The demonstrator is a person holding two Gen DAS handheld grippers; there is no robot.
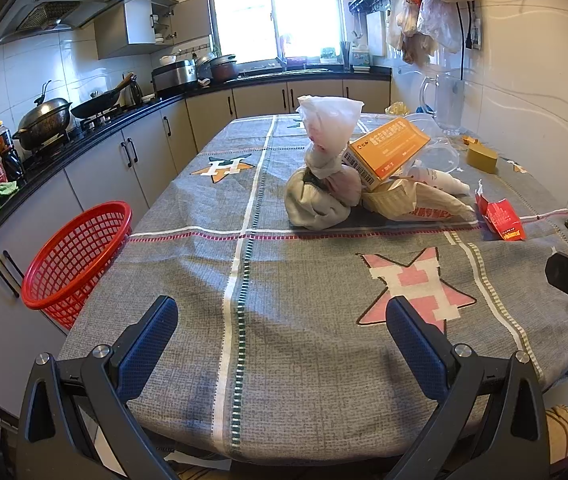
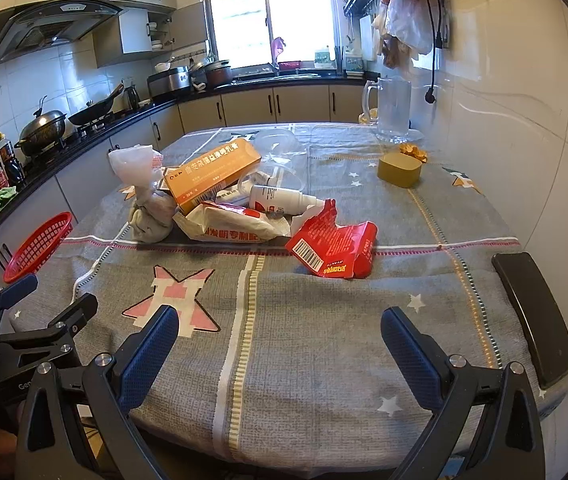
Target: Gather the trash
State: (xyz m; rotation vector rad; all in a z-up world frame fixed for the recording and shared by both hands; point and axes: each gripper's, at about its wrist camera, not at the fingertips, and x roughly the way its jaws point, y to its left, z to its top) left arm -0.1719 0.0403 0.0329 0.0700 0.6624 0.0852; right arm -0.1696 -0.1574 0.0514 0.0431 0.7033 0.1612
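Your left gripper (image 1: pixel 282 344) and right gripper (image 2: pixel 280 354) both hover with fingers spread wide, holding nothing, over the desk (image 1: pixel 303 360). Beyond them the trash sits mid-desk: knotted bag (image 1: pixel 321 184), orange box (image 1: pixel 387 148), torn red carton (image 2: pixel 333 246). Red basket (image 1: pixel 78 256) hangs off your left edge.

tablecloth (image 1: pixel 284 280): matt woven cloth | basket (image 1: pixel 76 256): glossy plastic (mesh) | orange box (image 1: pixel 387 148): smooth cardboard

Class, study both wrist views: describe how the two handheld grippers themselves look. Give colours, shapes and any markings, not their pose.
The left gripper and the right gripper look alike: black angular frames with silver round bolt heads, and two fingers faced with dark blue dotted pads. In the right wrist view, the left gripper's body shows partial white lettering. No cables or sleeves are visible.
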